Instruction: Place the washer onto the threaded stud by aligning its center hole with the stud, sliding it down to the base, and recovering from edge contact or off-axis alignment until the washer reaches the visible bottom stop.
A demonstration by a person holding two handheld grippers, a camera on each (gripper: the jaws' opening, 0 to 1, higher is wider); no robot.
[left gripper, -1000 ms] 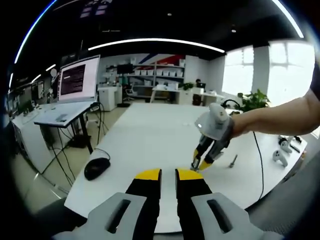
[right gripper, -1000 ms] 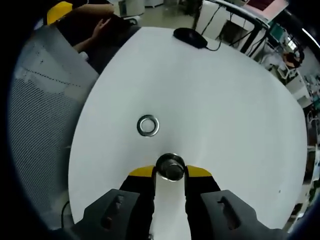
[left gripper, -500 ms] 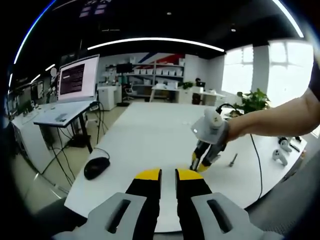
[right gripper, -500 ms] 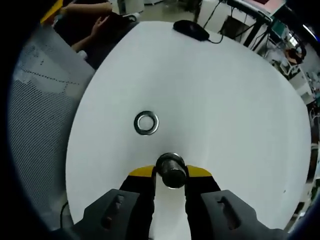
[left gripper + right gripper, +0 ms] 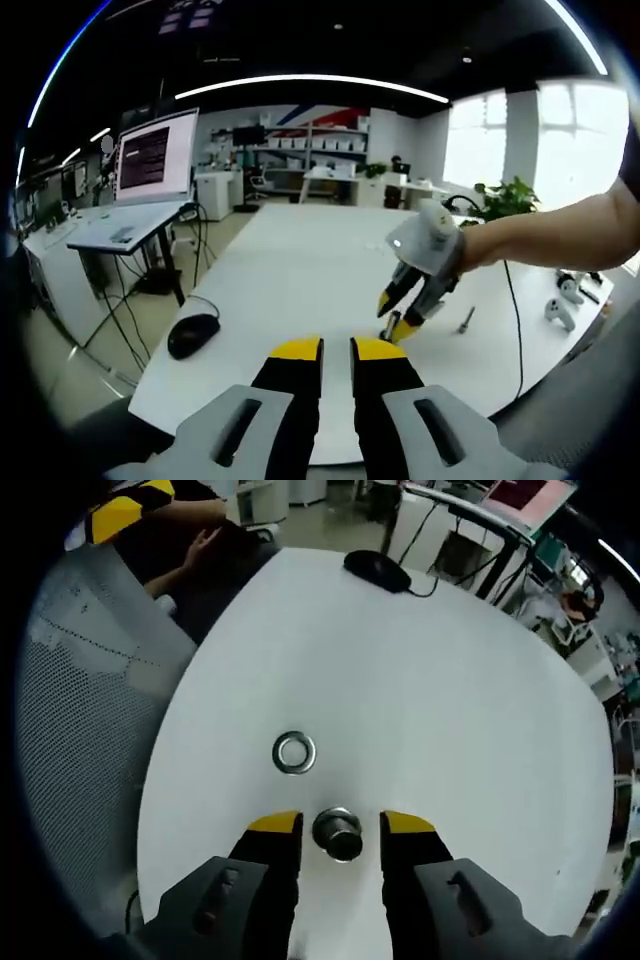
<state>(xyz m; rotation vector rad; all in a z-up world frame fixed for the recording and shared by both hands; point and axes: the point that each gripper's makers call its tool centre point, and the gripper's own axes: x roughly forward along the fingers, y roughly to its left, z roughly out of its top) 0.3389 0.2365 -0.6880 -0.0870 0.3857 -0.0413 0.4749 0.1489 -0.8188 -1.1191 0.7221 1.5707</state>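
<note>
Left gripper view: the left gripper (image 5: 336, 350) rose from six o'clock with its yellow-tipped jaws drawn nearly together, only a thin gap between them and nothing in it. It hung over the near edge of a white table (image 5: 290, 270). At three o'clock a person's forearm (image 5: 560, 230) held the right gripper (image 5: 392, 312), its jaws spread apart and pointing down at the table surface. A small bolt (image 5: 466, 321) lay on the table just to the right of that gripper. A black computer mouse (image 5: 194, 336) sat at eight o'clock near the table edge, and a lit monitor (image 5: 155, 158) stood on a desk at ten o'clock.

Right gripper view: the right gripper (image 5: 340, 825) looked straight down on the white table (image 5: 450, 710), jaws apart. The threaded stud (image 5: 338, 834) stood upright on the table between the jaw tips, touching neither. The washer (image 5: 294, 753) lay flat on the table at eleven o'clock from the stud, near it but apart, not on it. The mouse (image 5: 376, 570) lay at twelve o'clock
</note>
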